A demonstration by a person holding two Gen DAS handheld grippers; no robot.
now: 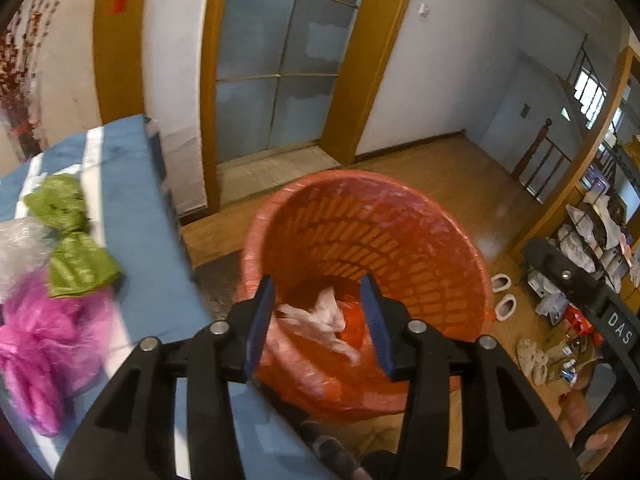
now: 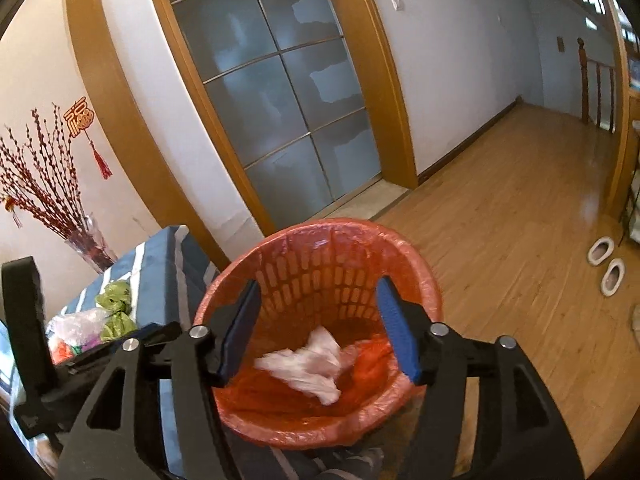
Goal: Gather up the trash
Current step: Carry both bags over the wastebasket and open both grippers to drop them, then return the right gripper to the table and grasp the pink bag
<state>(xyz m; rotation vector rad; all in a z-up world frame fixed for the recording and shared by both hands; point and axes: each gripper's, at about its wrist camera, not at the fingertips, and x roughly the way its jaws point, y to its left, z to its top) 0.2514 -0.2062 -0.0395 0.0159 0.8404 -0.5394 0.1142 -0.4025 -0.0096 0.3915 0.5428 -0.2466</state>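
Observation:
An orange slotted bin lined with a red bag stands on the floor beside the blue-clothed table. My left gripper hangs open over the bin's mouth. A crumpled white plastic bag lies loose in the bin beneath it, blurred, and I cannot tell if it touches the left pad. My right gripper is open above the same bin, with the white bag below its fingers. On the table lie a green bag, a pink bag and clear plastic.
White slippers sit on the wooden floor to the right. A cluttered shoe rack stands at the far right. A vase of red branches is behind the table. A glass sliding door fills the wall beyond.

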